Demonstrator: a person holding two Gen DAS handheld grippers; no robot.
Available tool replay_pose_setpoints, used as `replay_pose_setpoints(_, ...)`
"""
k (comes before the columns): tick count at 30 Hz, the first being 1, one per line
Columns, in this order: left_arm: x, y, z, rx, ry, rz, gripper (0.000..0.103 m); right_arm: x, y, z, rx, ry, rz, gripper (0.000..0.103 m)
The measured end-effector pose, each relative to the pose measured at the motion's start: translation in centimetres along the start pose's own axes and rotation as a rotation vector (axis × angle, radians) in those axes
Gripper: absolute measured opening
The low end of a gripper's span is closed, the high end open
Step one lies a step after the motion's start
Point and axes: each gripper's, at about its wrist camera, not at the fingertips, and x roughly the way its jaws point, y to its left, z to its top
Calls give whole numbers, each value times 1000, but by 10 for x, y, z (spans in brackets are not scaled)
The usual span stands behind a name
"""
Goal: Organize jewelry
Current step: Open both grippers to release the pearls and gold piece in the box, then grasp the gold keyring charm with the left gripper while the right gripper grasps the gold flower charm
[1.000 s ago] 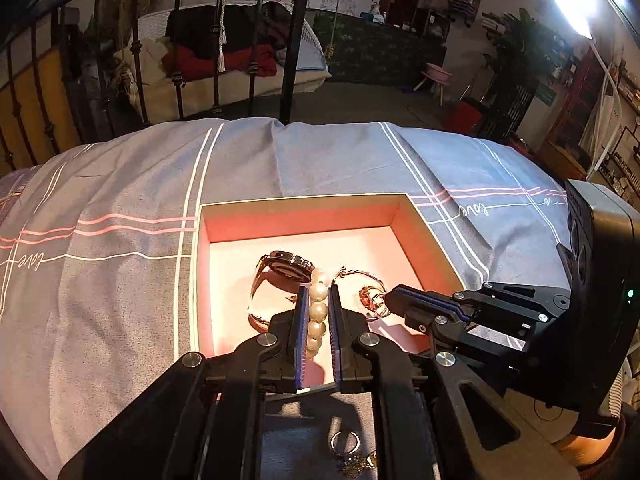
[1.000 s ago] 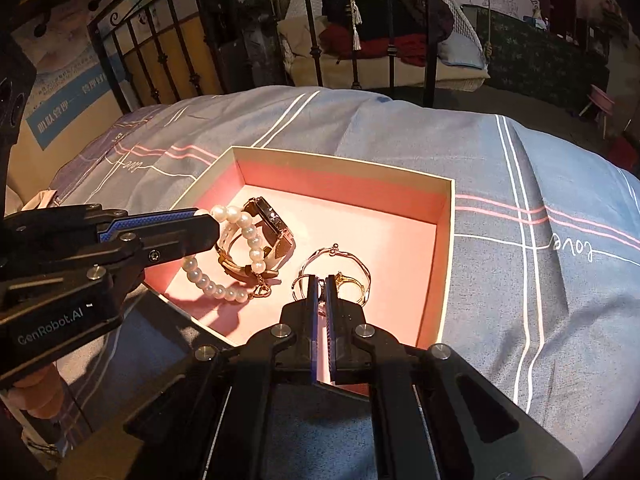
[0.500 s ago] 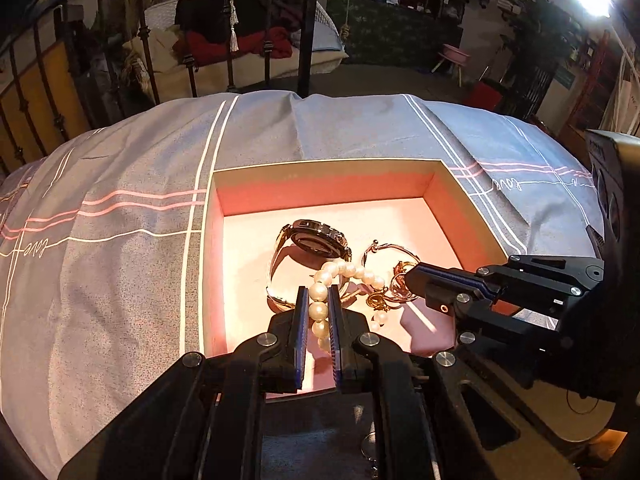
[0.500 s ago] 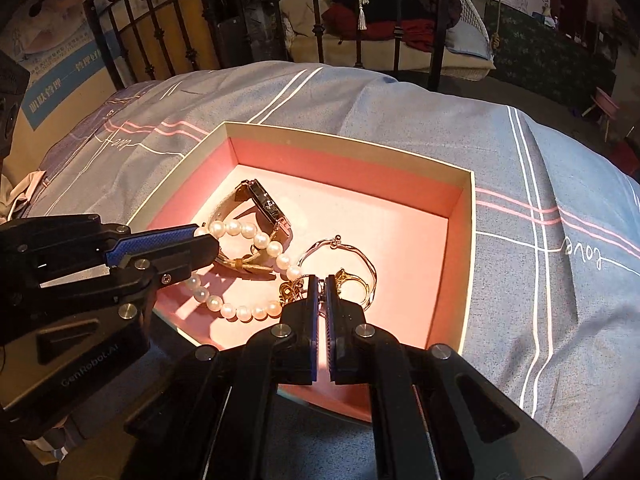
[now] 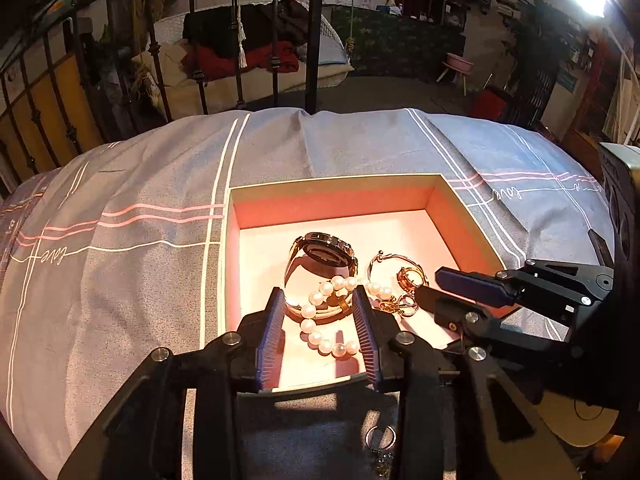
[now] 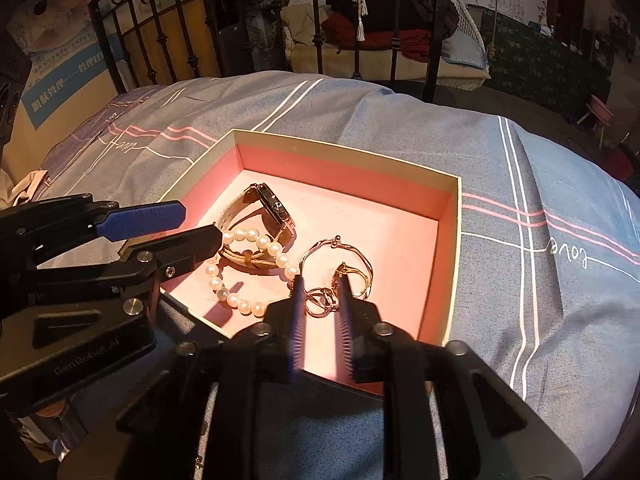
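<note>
Left tool (image 5: 316, 300) gapes wide over the pearls (image 5: 326, 322), gripping nothing. Right tool (image 6: 322, 292) also parted, fingers flanking gold rings (image 6: 320, 300). Pearls, watch (image 5: 326, 248) and bangle (image 6: 340, 258) lie in the pink box (image 6: 450, 240) on the bed (image 6: 520, 160).

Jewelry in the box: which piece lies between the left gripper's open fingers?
The pearl bracelet, white beads draped over the watch; the gold bangle lies farther right.

box (image 5: 452, 200): on the bed (image 5: 120, 280)
watch (image 5: 326, 250): in box, towards its far side
pearl bracelet (image 5: 324, 336): in box, partly over watch's strap
bangle (image 6: 352, 256): right of watch
ring (image 5: 380, 436): on bed, outside box's near edge
</note>
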Motion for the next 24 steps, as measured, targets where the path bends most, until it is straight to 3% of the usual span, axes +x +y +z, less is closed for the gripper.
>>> replay_pose_setpoints(1, -5, 0, -1, -1, -8, -2, 44, -7, 1, -2, -3, -22, -7, 53)
replay_pose_setpoints(2, -12, -1, -2, -6, -21, -3, 47, -15, 3, -6, -5, -45, -10, 59)
replay_pose_setpoints(9, -58, -6, -48, -18, -76, -41, 59, -59, 12, -64, 35, -108, 43, 60)
replay_pose_setpoints(14, -48, -15, -95, 19, 9, -14, 59, -54, 22, -114, 48, -43, 70, 60)
replay_pose_setpoints(17, -38, -18, -107, 31, 48, -2, 57, -57, 25, -119, 41, -50, 69, 60)
replay_pose_setpoints(23, -34, -26, -105, 58, 37, -9, 55, -56, 28, -123, 24, -48, 63, 61)
replay_pose_setpoints(24, -31, -27, -103, 66, 40, -14, 48, -56, 28, -123, 22, -47, 64, 62)
